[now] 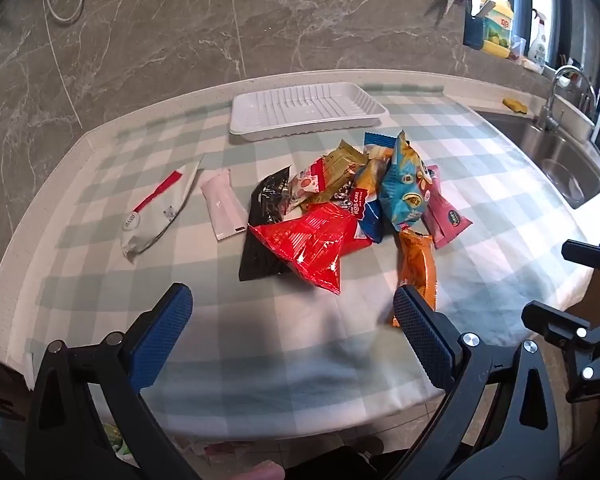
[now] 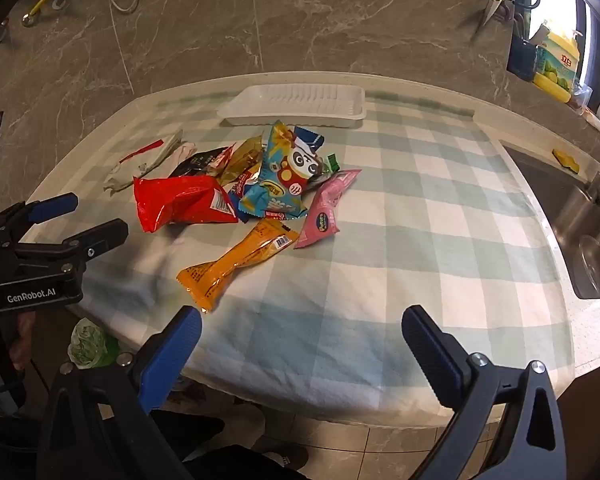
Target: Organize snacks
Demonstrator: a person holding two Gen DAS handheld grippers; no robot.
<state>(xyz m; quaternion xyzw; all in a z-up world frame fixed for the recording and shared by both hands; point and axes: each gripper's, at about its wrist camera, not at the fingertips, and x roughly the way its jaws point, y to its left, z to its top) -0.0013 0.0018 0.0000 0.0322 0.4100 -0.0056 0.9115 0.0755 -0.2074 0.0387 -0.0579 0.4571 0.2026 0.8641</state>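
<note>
Checked tablecloth (image 1: 480,216): white tray (image 1: 300,120) empty; snack pile (image 1: 340,208) just beside; left claw (image 1: 292,312), right claw (image 2: 300,328) wide, empty.

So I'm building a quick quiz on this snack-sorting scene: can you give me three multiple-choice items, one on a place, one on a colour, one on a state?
1. Where does the white tray sit?
A. Behind the snack pile, near the wall
B. In the sink
C. On top of the snacks

2. What colour is the long packet lying nearest the right gripper?
A. Green
B. Orange
C. Black

3. What is in the tray?
A. One red bag
B. All the snacks
C. Nothing

Answers:
1. A: the tray lies past the pile, at the far edge of the checked cloth.
2. B: the orange packet ends just ahead of the gripper's open fingers.
3. C: its ribbed floor shows bare, and the red bag lies on the cloth.
</note>
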